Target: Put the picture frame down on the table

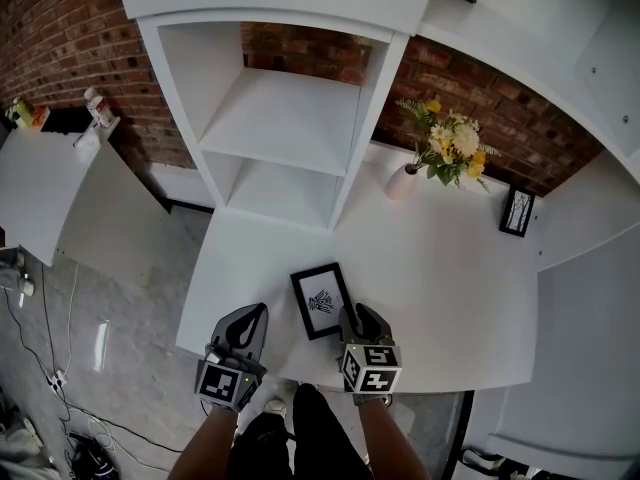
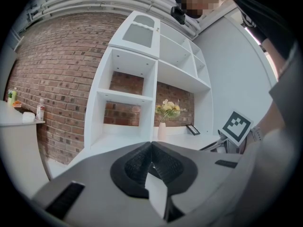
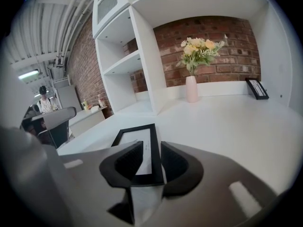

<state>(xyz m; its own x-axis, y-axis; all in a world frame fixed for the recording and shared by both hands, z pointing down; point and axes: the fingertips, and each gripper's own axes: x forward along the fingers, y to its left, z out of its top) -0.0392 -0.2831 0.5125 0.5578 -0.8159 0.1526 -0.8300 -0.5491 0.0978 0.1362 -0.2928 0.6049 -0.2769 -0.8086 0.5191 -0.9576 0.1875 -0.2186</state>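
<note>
A black picture frame [image 1: 320, 300] with a white mat lies flat on the white table [image 1: 450, 298], close to its front edge. My right gripper [image 1: 354, 320] is at the frame's near right corner. In the right gripper view the frame [image 3: 138, 141] has its right rail between the jaws of that gripper [image 3: 151, 148]; a strip of mat shows between the left pad and the rail, so the pads stand apart from it. My left gripper [image 1: 250, 326] hovers left of the frame, off the table's front left corner. Its pads [image 2: 163, 162] meet with nothing between them.
A white shelf unit [image 1: 290, 118] stands at the back of the table. A pink vase of yellow flowers [image 1: 405, 181] and a small second frame [image 1: 517, 211] are at the back right by the brick wall. A side counter [image 1: 50, 188] with bottles is far left.
</note>
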